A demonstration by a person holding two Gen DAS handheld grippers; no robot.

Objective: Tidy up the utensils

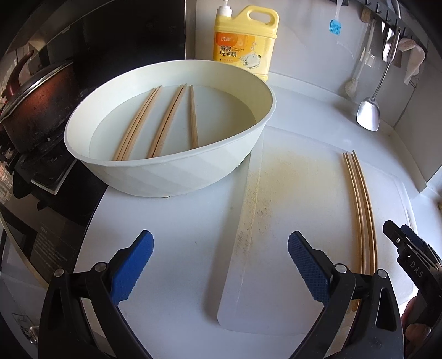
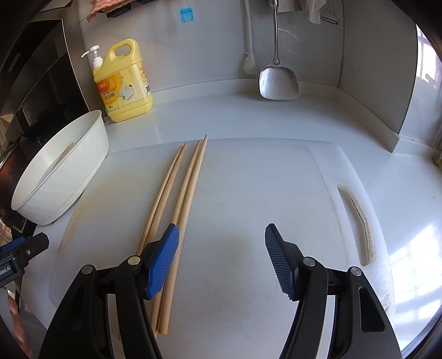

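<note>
A white bowl [image 1: 154, 176] holds several wooden chopsticks [image 1: 165, 121] lying in shallow water. Several more chopsticks [image 1: 362, 210] lie side by side on the white cutting board [image 1: 290, 193]; they also show in the right wrist view [image 2: 179, 193]. My left gripper [image 1: 221, 248] is open and empty above the board's left edge, in front of the bowl. My right gripper [image 2: 221, 240] is open and empty over the board, its left finger [image 2: 163, 259] above the chopsticks' near ends. The bowl shows at left in the right wrist view [image 2: 60, 176].
A yellow dish-soap bottle [image 1: 246, 41] stands behind the bowl. A steel spatula [image 2: 277, 80], a white brush [image 2: 248, 63] and a blue silicone brush [image 1: 334, 26] hang on the back wall. A dark pot [image 1: 36, 105] sits on the stove at left.
</note>
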